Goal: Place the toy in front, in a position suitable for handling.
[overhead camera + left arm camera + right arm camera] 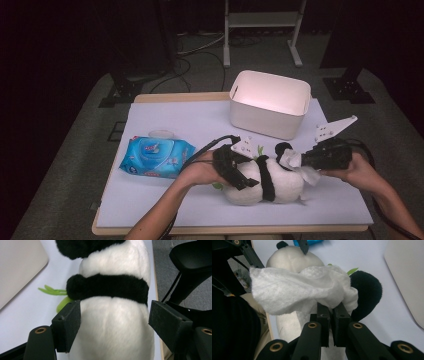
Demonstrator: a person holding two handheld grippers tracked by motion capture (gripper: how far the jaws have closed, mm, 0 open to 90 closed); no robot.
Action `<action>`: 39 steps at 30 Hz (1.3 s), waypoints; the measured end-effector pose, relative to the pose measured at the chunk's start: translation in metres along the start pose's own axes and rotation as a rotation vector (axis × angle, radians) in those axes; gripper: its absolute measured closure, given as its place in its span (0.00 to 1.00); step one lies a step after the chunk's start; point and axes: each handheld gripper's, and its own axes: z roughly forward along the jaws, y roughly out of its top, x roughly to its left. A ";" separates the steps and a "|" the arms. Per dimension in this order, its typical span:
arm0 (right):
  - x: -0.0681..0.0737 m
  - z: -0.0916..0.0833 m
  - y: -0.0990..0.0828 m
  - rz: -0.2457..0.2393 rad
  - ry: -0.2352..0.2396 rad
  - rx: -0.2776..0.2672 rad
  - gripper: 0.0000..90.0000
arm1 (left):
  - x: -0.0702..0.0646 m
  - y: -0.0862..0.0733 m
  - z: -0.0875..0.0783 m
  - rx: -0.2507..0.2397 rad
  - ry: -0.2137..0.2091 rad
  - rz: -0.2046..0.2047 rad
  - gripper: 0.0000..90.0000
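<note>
A black-and-white panda plush lies on its side on the white table cover, near the front. My left gripper straddles its white body from the left. The pads stand at both flanks without squeezing the fur, so it is open. My right gripper comes in from the right, shut on a crumpled white wipe. In the right gripper view the wipe lies against the plush's head beside a black ear, with the jaws pinched on its lower edge.
A white plastic bin stands at the back of the table, just beyond the plush. A blue pack of wipes lies at the left. Green felt leaves stick out from under the plush. The table's front edge runs close below the plush.
</note>
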 end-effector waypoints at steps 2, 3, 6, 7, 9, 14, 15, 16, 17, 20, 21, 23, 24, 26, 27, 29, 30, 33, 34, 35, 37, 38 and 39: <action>0.000 0.000 -0.001 0.001 -0.002 0.001 0.94 | 0.001 -0.003 -0.002 0.015 0.013 -0.009 0.25; 0.000 -0.001 -0.002 0.002 -0.002 0.000 0.94 | 0.002 -0.005 -0.003 0.025 0.019 -0.011 0.24; -0.001 -0.001 -0.005 0.009 0.001 -0.003 0.94 | 0.004 -0.013 -0.003 0.020 0.013 -0.035 0.22; -0.001 -0.001 -0.005 0.009 0.000 -0.004 0.94 | 0.004 -0.015 -0.003 0.014 0.009 -0.043 0.22; -0.001 -0.001 -0.005 0.010 0.000 -0.001 0.94 | 0.004 -0.019 -0.002 0.012 0.005 -0.051 0.21; -0.002 -0.001 -0.007 0.015 0.005 0.001 0.94 | 0.004 -0.025 0.001 -0.005 -0.010 -0.070 0.19; -0.002 -0.001 -0.007 0.016 0.005 0.001 0.94 | 0.004 -0.025 0.002 0.003 -0.017 -0.067 0.18; -0.002 -0.001 -0.008 0.015 0.006 0.000 0.95 | 0.003 -0.026 0.004 0.007 -0.016 -0.060 0.16; -0.002 -0.001 -0.008 0.017 0.005 -0.002 0.94 | 0.002 -0.027 0.007 0.019 -0.015 -0.049 0.14; -0.002 -0.001 -0.009 0.020 0.003 -0.004 0.94 | 0.003 -0.029 0.011 0.014 -0.010 -0.056 0.13; -0.002 -0.001 -0.010 0.020 0.002 -0.003 0.94 | 0.004 -0.029 0.011 0.009 -0.007 -0.053 0.15; -0.002 -0.002 -0.011 0.024 0.000 -0.006 0.94 | 0.005 -0.030 0.009 0.002 -0.003 -0.043 0.26; -0.002 -0.002 -0.011 0.024 -0.001 -0.006 0.94 | 0.005 -0.030 0.008 0.001 -0.001 -0.036 0.29; -0.002 -0.002 -0.011 0.022 -0.007 -0.007 0.94 | 0.006 -0.030 0.005 -0.011 0.003 -0.036 0.36; -0.002 -0.003 -0.011 0.022 -0.011 -0.008 0.94 | 0.007 -0.030 0.004 -0.014 0.006 -0.037 0.38; -0.002 -0.003 -0.011 0.022 -0.016 -0.009 0.94 | 0.009 -0.029 0.000 -0.018 0.021 -0.035 0.39; -0.002 -0.003 -0.011 0.021 -0.017 -0.007 0.94 | 0.011 -0.028 -0.002 -0.011 0.025 -0.028 0.40; -0.003 -0.004 -0.009 0.017 -0.021 -0.003 0.94 | 0.012 -0.027 -0.004 -0.002 0.026 -0.028 0.40; -0.002 -0.003 -0.008 0.013 -0.021 -0.003 0.94 | 0.013 -0.027 -0.005 0.005 0.026 -0.029 0.40; -0.001 -0.004 -0.006 0.009 -0.017 -0.004 0.94 | 0.013 -0.027 -0.005 0.010 0.026 -0.027 0.40; 0.001 -0.003 -0.001 -0.002 -0.018 0.000 0.94 | 0.013 -0.027 -0.007 0.007 0.027 -0.034 0.40; 0.002 -0.002 0.002 -0.011 -0.020 0.002 0.94 | 0.013 -0.026 -0.008 0.013 0.033 -0.026 0.40; 0.004 -0.001 0.006 -0.021 -0.016 0.003 0.94 | 0.012 -0.025 -0.008 0.011 0.035 -0.024 0.40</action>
